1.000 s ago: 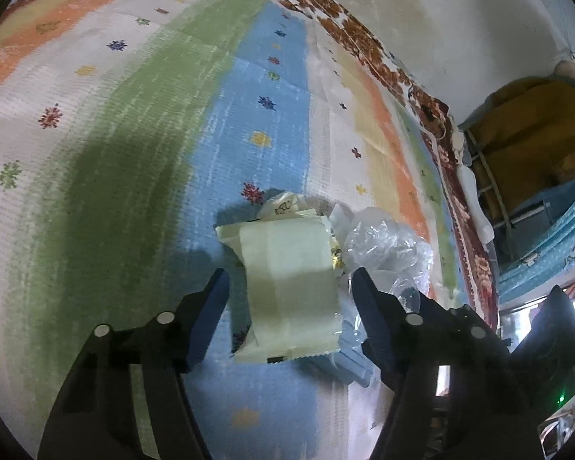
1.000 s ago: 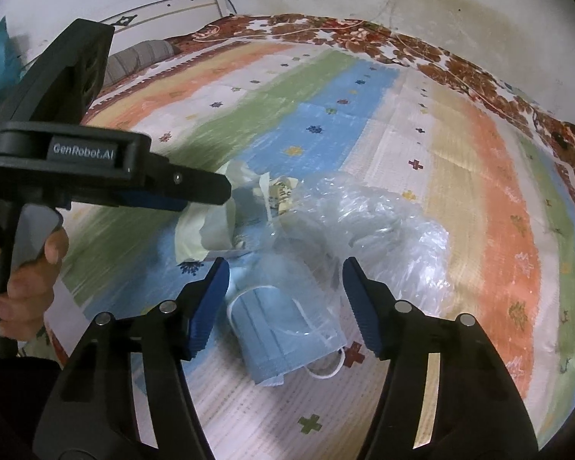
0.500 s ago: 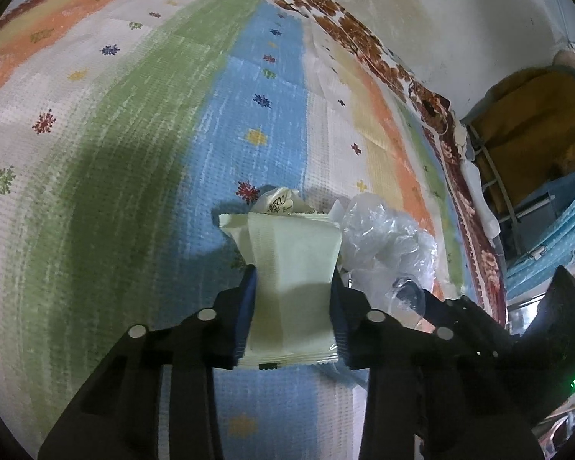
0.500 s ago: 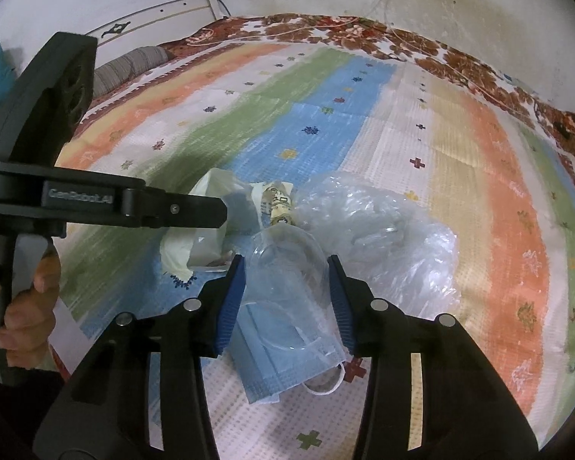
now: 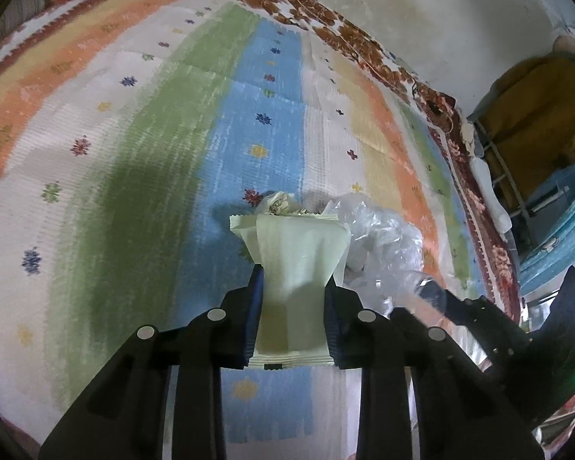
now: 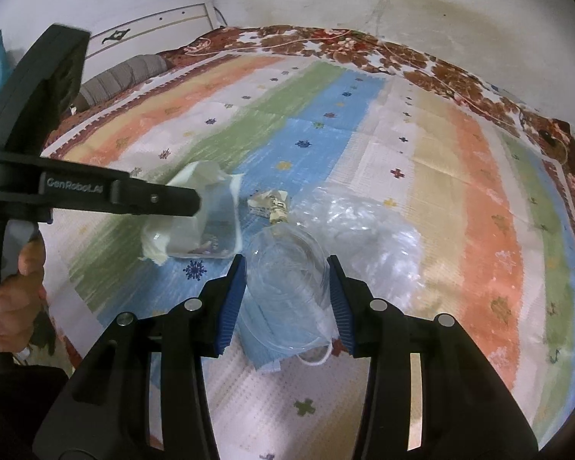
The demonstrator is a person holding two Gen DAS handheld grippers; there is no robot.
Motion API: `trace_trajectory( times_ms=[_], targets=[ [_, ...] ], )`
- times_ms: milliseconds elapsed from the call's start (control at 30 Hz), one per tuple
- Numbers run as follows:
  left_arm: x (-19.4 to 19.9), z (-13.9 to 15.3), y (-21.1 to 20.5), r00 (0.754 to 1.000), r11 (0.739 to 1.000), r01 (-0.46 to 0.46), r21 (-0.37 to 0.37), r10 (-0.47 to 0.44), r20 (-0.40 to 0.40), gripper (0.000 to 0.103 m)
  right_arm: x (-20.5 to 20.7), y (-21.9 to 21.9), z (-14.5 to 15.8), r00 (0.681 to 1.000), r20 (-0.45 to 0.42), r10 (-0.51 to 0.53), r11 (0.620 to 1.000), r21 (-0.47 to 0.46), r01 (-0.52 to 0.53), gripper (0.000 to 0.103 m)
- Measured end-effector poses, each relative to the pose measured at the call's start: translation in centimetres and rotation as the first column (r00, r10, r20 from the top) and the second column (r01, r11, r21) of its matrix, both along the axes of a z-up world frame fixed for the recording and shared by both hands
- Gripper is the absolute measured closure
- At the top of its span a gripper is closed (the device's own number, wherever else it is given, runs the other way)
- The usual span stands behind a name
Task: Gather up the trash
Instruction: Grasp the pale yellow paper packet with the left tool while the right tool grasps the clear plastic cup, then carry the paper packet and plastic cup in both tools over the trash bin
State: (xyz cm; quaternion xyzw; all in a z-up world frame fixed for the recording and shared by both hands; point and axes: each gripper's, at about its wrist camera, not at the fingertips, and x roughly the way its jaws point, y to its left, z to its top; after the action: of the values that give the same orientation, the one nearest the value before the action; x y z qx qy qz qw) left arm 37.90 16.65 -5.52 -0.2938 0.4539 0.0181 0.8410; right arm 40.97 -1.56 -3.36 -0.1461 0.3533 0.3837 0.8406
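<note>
My left gripper (image 5: 293, 287) is shut on a pale green wrapper (image 5: 299, 253) and holds it above the striped bed cover (image 5: 153, 176); the wrapper also shows in the right wrist view (image 6: 199, 226). My right gripper (image 6: 287, 280) is shut on a clear plastic cup (image 6: 287, 264), lifted over a blue face mask (image 6: 283, 341). A crumpled clear plastic bag (image 6: 360, 237) and a small crumpled paper scrap (image 6: 272, 205) lie on the cover just beyond. The bag (image 5: 379, 237) and scrap (image 5: 278, 203) also show in the left wrist view.
The striped bed cover (image 6: 460, 176) spreads ahead to a stained wall (image 6: 441, 11). A grey bolster (image 6: 126, 73) lies at the far left edge. A metal rack with brown cloth (image 5: 536, 115) stands to the right of the bed.
Both grippers have closed: the left on the pale green wrapper, the right on the clear cup. Both have lifted their items off the bed cover.
</note>
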Motion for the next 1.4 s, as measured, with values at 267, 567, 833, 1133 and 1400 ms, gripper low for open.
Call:
trace_trajectory(
  times_ms=[267, 567, 833, 1133, 1400],
  targets=[
    [-2.4, 2.4, -0.4, 1.000, 0.999, -0.005, 0.038, 0.005, -0.005, 0.079, -1.3, -2.8, 2.3, 0.999, -0.019, -0.035, 0.998, 0.041, 0.036, 0.063],
    [-5.1, 4.6, -1.5, 1.000, 0.997, -0.011, 0.077, 0.012, -0.004, 0.079, -3.2, -5.8, 3.7, 0.995, -0.053, -0.086, 0.994, 0.068, 0.089, 0.063],
    [-7.6, 6.0, -3.5, 1.000, 0.995, 0.014, 0.095, -0.016, 0.017, 0.079, -6.1, -6.6, 4.6, 0.993, -0.065, -0.096, 0.993, 0.069, 0.100, 0.063],
    [-10.5, 7.5, -4.9, 0.998, 0.996, 0.011, 0.089, -0.016, 0.054, 0.079, -8.9, -8.2, 5.9, 0.993, -0.070, -0.097, 0.987, 0.120, 0.105, 0.063],
    [-13.9, 8.6, -6.2, 0.995, 0.997, 0.006, 0.073, -0.013, 0.097, 0.079, -11.6, -9.6, 6.7, 0.992, -0.063, -0.110, 0.983, 0.141, 0.118, 0.063]
  ],
)
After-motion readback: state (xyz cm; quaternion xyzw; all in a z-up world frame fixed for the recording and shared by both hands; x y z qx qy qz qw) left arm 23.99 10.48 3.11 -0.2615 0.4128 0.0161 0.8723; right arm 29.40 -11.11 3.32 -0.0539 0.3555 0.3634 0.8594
